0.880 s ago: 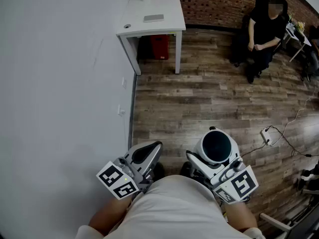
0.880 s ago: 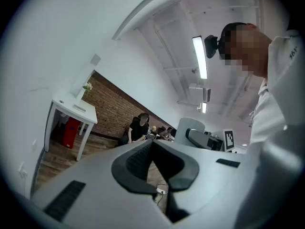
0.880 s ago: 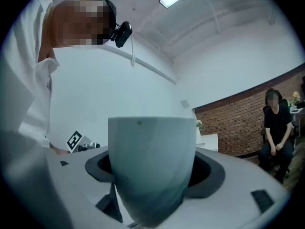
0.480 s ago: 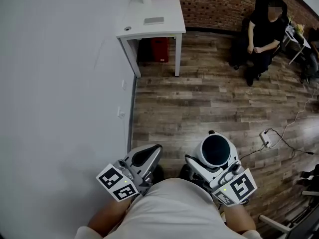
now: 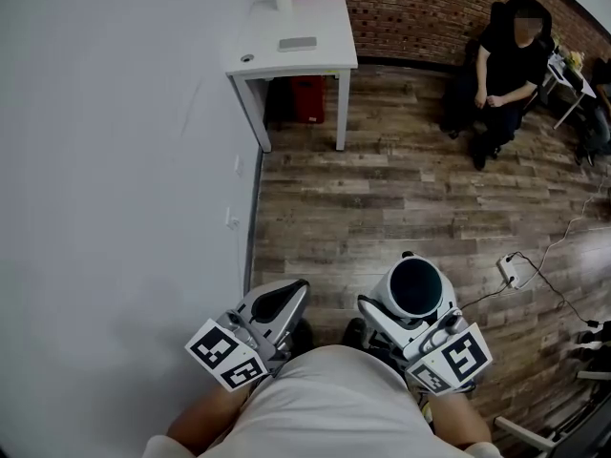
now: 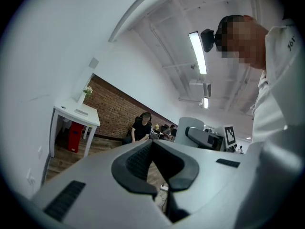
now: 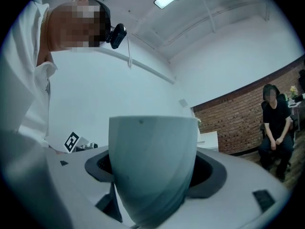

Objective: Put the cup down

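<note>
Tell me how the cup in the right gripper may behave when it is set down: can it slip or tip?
The cup looks rigid and smooth-walled, so it could slip if the right gripper loosens early. It narrows toward its base, so it probably tips more easily than a straight cup. Whether it holds liquid I cannot tell.

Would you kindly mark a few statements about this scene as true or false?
1. The right tool holds the cup. True.
2. The cup stands on the table. False: the right tool holds it, far from the table.
3. The left tool is empty. True.
4. The red bin is on the table. False: it stands under it.
5. Nobody else is in the room. False: a person sits near the brick wall.
</note>
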### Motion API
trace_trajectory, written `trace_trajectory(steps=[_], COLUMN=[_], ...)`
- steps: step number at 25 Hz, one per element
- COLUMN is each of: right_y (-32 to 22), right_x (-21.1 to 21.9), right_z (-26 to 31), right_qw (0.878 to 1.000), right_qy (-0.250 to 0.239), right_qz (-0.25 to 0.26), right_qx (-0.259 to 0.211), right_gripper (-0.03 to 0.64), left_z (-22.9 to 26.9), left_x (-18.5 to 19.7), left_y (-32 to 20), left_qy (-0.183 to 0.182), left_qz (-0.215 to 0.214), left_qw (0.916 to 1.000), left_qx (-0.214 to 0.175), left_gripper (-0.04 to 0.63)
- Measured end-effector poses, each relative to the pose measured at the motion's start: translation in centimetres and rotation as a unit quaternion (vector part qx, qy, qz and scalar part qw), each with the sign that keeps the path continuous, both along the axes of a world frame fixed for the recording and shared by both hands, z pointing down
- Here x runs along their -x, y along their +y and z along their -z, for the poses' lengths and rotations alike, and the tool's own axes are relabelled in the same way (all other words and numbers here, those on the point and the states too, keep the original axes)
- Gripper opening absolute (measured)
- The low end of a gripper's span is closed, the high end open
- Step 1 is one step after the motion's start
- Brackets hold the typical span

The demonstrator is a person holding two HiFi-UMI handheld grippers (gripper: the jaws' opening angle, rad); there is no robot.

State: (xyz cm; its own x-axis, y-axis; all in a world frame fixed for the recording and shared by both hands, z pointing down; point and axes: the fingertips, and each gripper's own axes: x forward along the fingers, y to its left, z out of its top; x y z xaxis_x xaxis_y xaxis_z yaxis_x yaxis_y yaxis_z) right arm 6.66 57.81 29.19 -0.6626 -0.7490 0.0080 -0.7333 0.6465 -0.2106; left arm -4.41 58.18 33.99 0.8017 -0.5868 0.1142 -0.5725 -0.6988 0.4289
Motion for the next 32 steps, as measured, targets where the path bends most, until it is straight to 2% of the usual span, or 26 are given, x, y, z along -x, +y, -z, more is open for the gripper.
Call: trace_trajectory(steps=[4,6,12,22,26,32], right_y=[-1.3,-2.2,-3.0,-5.4,-6.9,-10.5], right_x=[0.5,0.6,0.4,-2.2,-3.2,-3.1], right_z=[-0.2,-0.6,-1.3,-2.8,-2.7,-3.2], right_qw=[1.0,1.0,1.0,0.999,0.999,0.998], right_qy=[0.009,0.019,0.027,0.023,0.025,0.031], right_qz=[-0.001,-0.008,-0.005,0.022,0.039,0.048], right_qx=[-0.001,-0.002,0.004,0.009,-0.002,-0.002], right_gripper=[0.387,0.387,0.387,0.387,0.387,0.387], left_z=[-1.1,-1.1,-0.3,-1.7,-2.1,-2.3], left_x=[0.3,0.6,0.5,-2.4,-3.7,-3.2], left_y=[-2.0,-3.2,-4.1,-5.2,-6.3,-9.5], left_qy=[-0.081,-0.096,-0.1,-0.098,-0.094,-0.094], left_qz=[0.066,0.1,0.11,0.117,0.125,0.136], left_qw=[0.9945,0.9902,0.9885,0.9882,0.9877,0.9863], left_qx=[-0.007,-0.011,-0.028,-0.009,-0.006,-0.003], left_gripper=[0.005,0.005,0.005,0.005,0.005,0.005])
